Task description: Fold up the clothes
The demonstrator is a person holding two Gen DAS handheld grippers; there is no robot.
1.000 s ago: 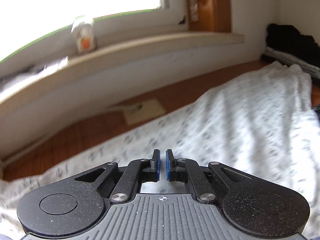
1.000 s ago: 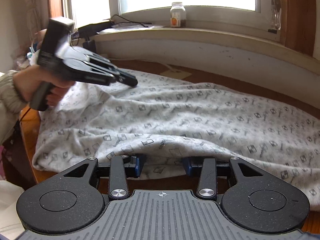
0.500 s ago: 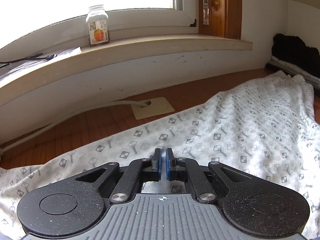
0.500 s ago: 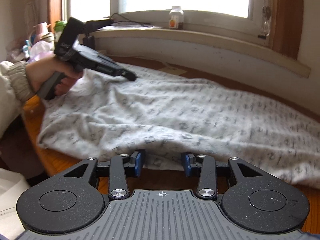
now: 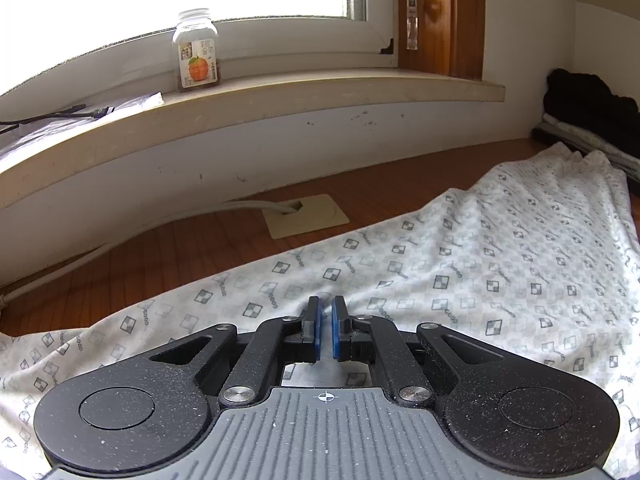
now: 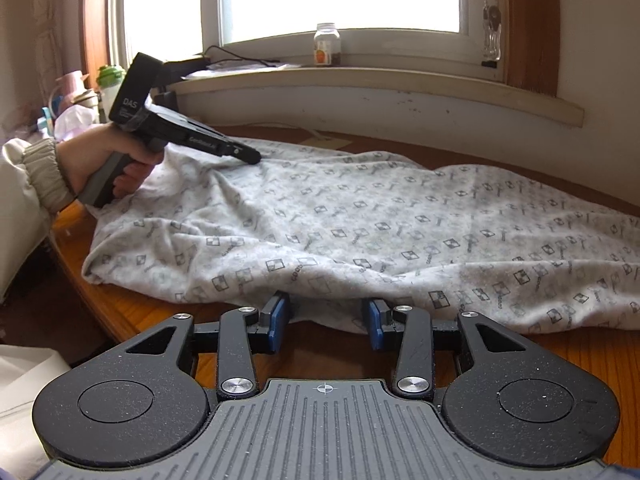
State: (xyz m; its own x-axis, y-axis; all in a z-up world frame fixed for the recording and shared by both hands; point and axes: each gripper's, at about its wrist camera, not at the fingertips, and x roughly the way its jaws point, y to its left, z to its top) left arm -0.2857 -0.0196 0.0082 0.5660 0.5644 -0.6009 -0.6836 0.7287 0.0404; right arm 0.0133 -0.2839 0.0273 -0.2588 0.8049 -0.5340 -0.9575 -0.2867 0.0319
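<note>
the patterned cloth lies spread and rumpled along the wooden table below the windowsill, with no fold visible yet, so i'd say nearly all the folding is left. the left gripper, pressed nearly together with nothing visibly pinched, rests its tips on the cloth's far edge nearest the windowsill. the right gripper stands spread at the near edge, cloth between the pads but not squeezed.

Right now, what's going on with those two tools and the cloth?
Left tool shut, tips over the patterned garment. Right tool open at the garment's near edge, nothing gripped. Garment spread on wooden table. Nothing in the way.
</note>
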